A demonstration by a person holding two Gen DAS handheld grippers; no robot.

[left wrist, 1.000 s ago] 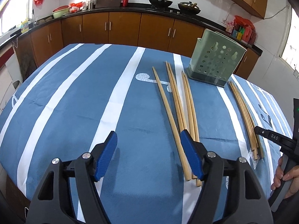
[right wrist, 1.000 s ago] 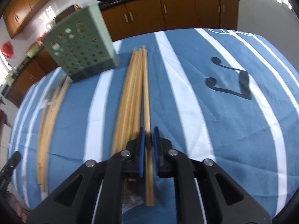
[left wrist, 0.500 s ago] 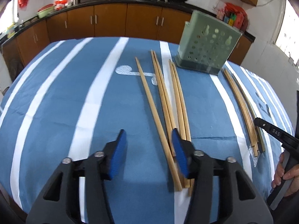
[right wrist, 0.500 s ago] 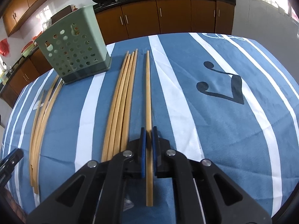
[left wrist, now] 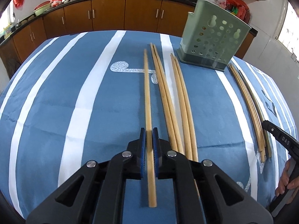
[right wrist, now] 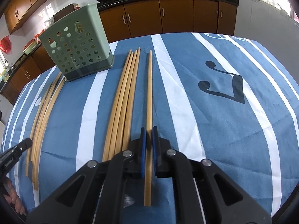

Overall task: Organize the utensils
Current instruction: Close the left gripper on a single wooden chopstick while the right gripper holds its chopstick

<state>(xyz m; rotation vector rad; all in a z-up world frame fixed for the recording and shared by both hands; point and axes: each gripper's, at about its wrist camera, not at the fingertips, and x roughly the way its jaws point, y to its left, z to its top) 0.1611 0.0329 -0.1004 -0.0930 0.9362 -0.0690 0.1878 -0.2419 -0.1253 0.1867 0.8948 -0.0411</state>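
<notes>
Left wrist view: your left gripper (left wrist: 149, 137) is clenched on one chopstick (left wrist: 147, 97); four more chopsticks (left wrist: 174, 102) lie just right of the jaws, their near ends hidden behind the gripper. The holder (left wrist: 213, 37) stands ahead-right.

Right wrist view: your right gripper (right wrist: 148, 137) grips a single chopstick (right wrist: 149, 93); four loose chopsticks (right wrist: 123, 100) lie left, the far-left bundle (right wrist: 43, 115) uncountable.

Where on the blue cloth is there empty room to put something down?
Left of the held chopstick, the striped tablecloth lies bare to its edge. In the right wrist view, the patch around the black music note is free. It is crowded between the chopstick rows and the green holder.
</notes>
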